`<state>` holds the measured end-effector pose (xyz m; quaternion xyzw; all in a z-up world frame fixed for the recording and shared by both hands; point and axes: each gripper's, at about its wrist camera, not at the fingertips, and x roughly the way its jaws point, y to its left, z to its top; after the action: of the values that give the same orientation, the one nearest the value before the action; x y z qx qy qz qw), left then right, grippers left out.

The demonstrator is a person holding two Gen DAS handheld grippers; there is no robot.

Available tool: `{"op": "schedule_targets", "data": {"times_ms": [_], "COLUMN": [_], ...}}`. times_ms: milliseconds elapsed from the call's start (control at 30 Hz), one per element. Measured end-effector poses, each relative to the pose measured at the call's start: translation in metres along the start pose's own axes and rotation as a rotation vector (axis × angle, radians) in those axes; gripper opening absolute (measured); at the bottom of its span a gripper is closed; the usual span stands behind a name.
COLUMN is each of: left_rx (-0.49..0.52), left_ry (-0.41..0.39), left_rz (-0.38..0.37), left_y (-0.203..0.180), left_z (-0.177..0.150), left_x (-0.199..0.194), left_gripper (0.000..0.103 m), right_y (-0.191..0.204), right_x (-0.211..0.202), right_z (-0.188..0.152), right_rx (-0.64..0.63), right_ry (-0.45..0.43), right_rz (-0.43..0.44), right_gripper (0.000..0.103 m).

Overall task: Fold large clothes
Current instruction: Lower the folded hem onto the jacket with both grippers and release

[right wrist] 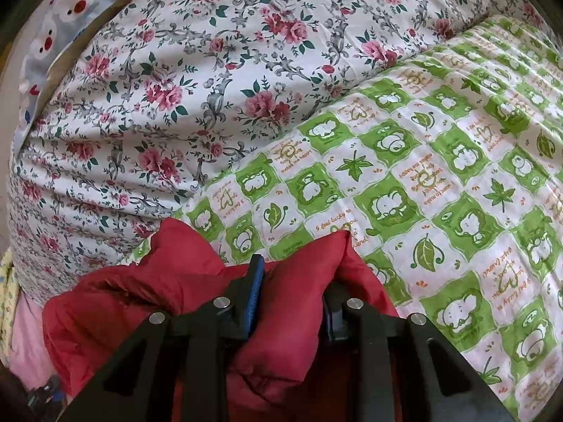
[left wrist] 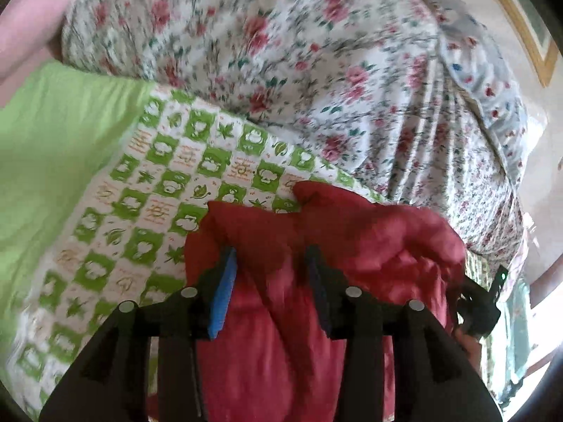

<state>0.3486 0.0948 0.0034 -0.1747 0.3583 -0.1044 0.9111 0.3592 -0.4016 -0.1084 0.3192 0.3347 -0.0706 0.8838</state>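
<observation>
A padded red garment (left wrist: pixel 369 232) lies bunched on a bed sheet checked in green and white (left wrist: pixel 140 193). In the left wrist view my left gripper (left wrist: pixel 271 251) is open. The red cloth runs between its fingers, and the blue pad (left wrist: pixel 221 295) stands clear of it. In the right wrist view my right gripper (right wrist: pixel 295 270) is shut on a thick fold of the red garment (right wrist: pixel 123 295), which bulges up between the fingers and hides the right fingertip. The checked sheet (right wrist: pixel 422 176) stretches away to the right.
A rose-patterned quilt (left wrist: pixel 281 52) (right wrist: pixel 176 88) is heaped just beyond the garment. A blue-grey pillow with a bear print (right wrist: pixel 52 28) lies behind the quilt. A plain green sheet (left wrist: pixel 52 140) is at the left. A framed picture (left wrist: pixel 520 24) hangs on the wall.
</observation>
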Motion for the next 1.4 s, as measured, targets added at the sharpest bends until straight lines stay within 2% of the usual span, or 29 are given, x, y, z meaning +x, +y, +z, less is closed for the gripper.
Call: {"op": "schedule_targets", "data": {"times_ms": [67,167,200,300,400,500,533,600,667,733,833,933,1033,1133,1400], "left_rx": [0.053,0.183,0.232,0.297,0.326,0.311,0.307,0.306,0.314,0.317,0.311,0.301,0.279,0.244,0.235], "left_ry": [-0.009,0.018,0.027,0.071,0.086,0.08,0.078,0.075,0.072,0.073,0.081,0.094,0.108,0.129,0.145], "left_rz": [-0.035,-0.06,-0.04,0.008,0.092,0.118,0.125,0.135,0.145,0.15,0.145,0.133,0.121,0.096,0.105], "left_y": [-0.018,-0.053,-0.066,-0.081,-0.078,-0.069,-0.067,-0.066,-0.066,-0.066,-0.064,-0.06,-0.053,-0.045,-0.046], "left_z": [-0.012,-0.031,-0.038,-0.047,-0.052,-0.048,-0.046,-0.044,-0.043,-0.044,-0.043,-0.04,-0.036,-0.031,-0.028], "left_x": [-0.008,-0.003,0.005,0.033,0.054,0.065,0.066,0.069,0.071,0.073,0.074,0.076,0.079,0.085,0.09], "left_gripper": [0.039,0.039,0.039,0.039,0.039,0.039,0.039,0.039,0.039,0.039,0.039,0.039,0.039,0.039,0.039], "right_y": [0.005,0.008,0.009,0.012,0.014,0.021,0.025,0.034,0.049,0.067,0.101,0.114,0.103,0.09,0.082], "right_x": [0.001,0.002,0.002,-0.004,-0.019,-0.049,-0.062,-0.084,-0.107,-0.114,-0.092,-0.057,-0.023,0.0,0.013], "right_z": [0.0,0.001,0.001,0.005,0.01,0.014,0.013,0.006,-0.009,-0.026,-0.056,-0.07,-0.067,-0.061,-0.063], "right_rx": [-0.02,-0.029,-0.032,-0.041,-0.036,-0.052,-0.079,-0.14,-0.242,-0.352,-0.537,-0.615,-0.564,-0.524,-0.49], "right_ry": [-0.002,0.004,0.006,0.011,0.013,-0.016,-0.035,-0.077,-0.109,-0.094,0.019,0.105,0.162,0.186,0.174], "right_rz": [-0.017,-0.027,-0.024,0.005,0.042,0.096,0.104,0.107,0.125,0.137,0.127,0.044,-0.01,-0.025,-0.029], "right_gripper": [0.028,0.029,0.031,0.037,0.042,0.05,0.053,0.065,0.069,0.075,0.076,0.075,0.075,0.076,0.076]}}
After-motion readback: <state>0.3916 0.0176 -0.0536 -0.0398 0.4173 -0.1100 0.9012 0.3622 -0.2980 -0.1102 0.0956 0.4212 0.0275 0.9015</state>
